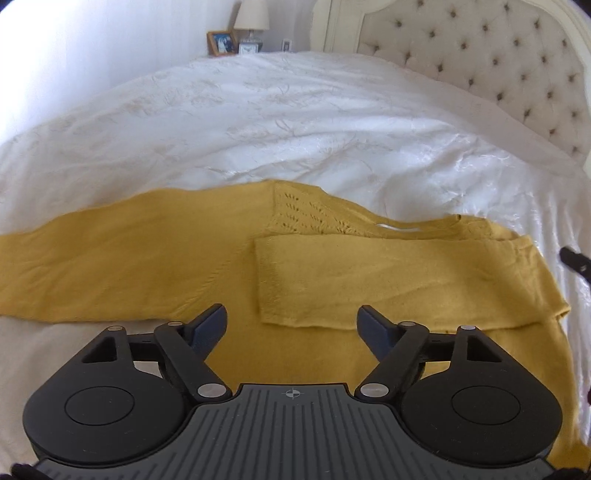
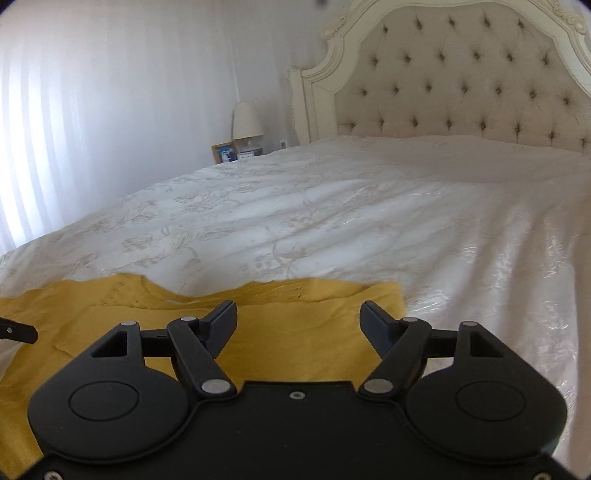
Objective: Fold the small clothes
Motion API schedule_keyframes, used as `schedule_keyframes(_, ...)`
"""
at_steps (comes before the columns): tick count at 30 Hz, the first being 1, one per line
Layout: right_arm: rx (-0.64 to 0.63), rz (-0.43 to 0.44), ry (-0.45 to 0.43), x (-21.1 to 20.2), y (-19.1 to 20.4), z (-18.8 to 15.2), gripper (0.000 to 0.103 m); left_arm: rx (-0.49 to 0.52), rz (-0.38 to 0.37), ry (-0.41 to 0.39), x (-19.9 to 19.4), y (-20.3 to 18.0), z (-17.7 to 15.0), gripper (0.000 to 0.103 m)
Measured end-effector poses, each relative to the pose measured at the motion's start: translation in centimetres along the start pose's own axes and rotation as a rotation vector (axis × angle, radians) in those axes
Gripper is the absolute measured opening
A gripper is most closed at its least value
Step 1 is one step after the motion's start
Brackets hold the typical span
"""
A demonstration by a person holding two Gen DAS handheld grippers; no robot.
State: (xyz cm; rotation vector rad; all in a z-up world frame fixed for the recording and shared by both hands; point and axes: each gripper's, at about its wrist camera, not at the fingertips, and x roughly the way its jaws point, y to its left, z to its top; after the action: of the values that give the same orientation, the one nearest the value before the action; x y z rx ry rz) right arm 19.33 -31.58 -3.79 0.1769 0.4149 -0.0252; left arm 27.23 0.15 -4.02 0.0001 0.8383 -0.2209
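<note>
We are hovering over a mustard-yellow knit sweater that is lying flat on the near edge of a bed, its embroidered white cover spreading away toward a tufted headboard. Our left hand-held gripper is hanging above the garment with its jaws standing wide and nothing between them; our right hand-held gripper is doing the same over the sweater's right-hand part, jaws wide and empty.

One sleeve is already lying folded across the body, its cuff edge ending near the middle; the other sleeve is stretching out flat to the left. The neckline with its openwork pattern is facing the far side.

We are judging the knit to be light, soft and limp: it is likely to sag and stretch where pinched, and it should cling a little to itself while sliding easily on the glossy bed cover. The sensible places to take hold, in our view, are the cuff of the outstretched sleeve and the sweater's hem or shoulder corners, pinching both layers so that the fold travels as one.

We are seeing no basket, drawer or other container for clothes in either view. Beyond the bed, a lamp and a framed photo are standing by the far wall.
</note>
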Motion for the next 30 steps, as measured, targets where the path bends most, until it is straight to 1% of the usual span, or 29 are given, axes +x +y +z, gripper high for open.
schedule_keyframes(2, 0.05, -0.005, -0.045, 0.3, -1.6, 0.5, 0.078, -0.027, 0.001, 0.037, 1.5, 0.0, 0.3, 0.077)
schedule_keyframes(3, 0.086, -0.012, -0.06, 0.5, -2.5, 0.4, 0.081, -0.039, 0.003, 0.052, 2.0, 0.1, 0.3, 0.077)
schedule_keyframes(5, 0.162, -0.039, -0.044, 1.1, -4.2, 0.1, 0.081, -0.062, 0.015, 0.073, 3.0, 0.3, 0.3, 0.077)
schedule_keyframes(8, 0.253, -0.095, -0.004, 1.6, -6.5, 0.0, 0.081, -0.109, 0.024, 0.082, 3.8, 0.7, 0.5, 0.077)
schedule_keyframes(11, 0.347, -0.123, -0.007, 1.3, -8.4, 0.0, 0.081, -0.15, 0.024, 0.078, 4.4, 0.8, 0.8, 0.075)
schedule_keyframes(12, 0.378, -0.132, -0.006, 1.3, -9.1, -0.1, 0.081, -0.152, 0.026, 0.068, 4.4, 0.6, 1.0, 0.059)
schedule_keyframes(13, 0.396, -0.142, -0.001, 1.2, -9.5, -0.1, 0.081, -0.139, 0.033, 0.06, 4.4, 0.3, 1.1, 0.032)
schedule_keyframes(15, 0.428, -0.164, 0.018, 1.2, -10.3, -0.4, 0.081, -0.085, 0.054, 0.049, 4.2, -0.5, 1.5, 0.006)
schedule_keyframes(16, 0.44, -0.172, 0.027, 1.2, -10.6, -0.4, 0.081, -0.066, 0.065, 0.031, 3.8, -0.9, 1.8, 0.006)
schedule_keyframes(18, 0.455, -0.185, 0.045, 1.2, -11.0, -0.6, 0.081, -0.022, 0.08, -0.052, 2.1, -1.4, 2.5, 0.006)
schedule_keyframes(19, 0.457, -0.189, 0.051, 1.2, -11.1, -0.6, 0.081, -0.003, 0.079, -0.106, 1.2, -1.5, 2.9, 0.006)
schedule_keyframes(20, 0.455, -0.192, 0.057, 1.2, -11.2, -0.5, 0.081, 0.009, 0.087, -0.145, 0.3, -1.4, 3.3, 0.004)
schedule_keyframes(21, 0.449, -0.193, 0.064, 1.2, -11.1, -0.5, 0.081, 0.015, 0.11, -0.165, -0.2, -1.3, 3.9, 0.003)
schedule_keyframes(24, 0.434, -0.184, 0.093, 1.5, -10.9, -0.5, 0.081, -0.003, 0.137, -0.146, 0.0, -0.1, 5.0, 0.003)
schedule_keyframes(27, 0.395, -0.177, 0.142, 2.2, -10.1, -0.6, 0.081, -0.021, 0.185, -0.116, 1.3, 1.1, 5.0, 0.003)
schedule_keyframes(29, 0.353, -0.178, 0.17, 2.5, -9.5, -0.7, 0.081, -0.035, 0.188, -0.073, 2.6, 1.8, 4.6, 0.004)
schedule_keyframes(30, 0.335, -0.176, 0.185, 2.7, -9.2, -0.8, 0.081, -0.042, 0.18, -0.044, 3.3, 2.2, 4.3, 0.007)
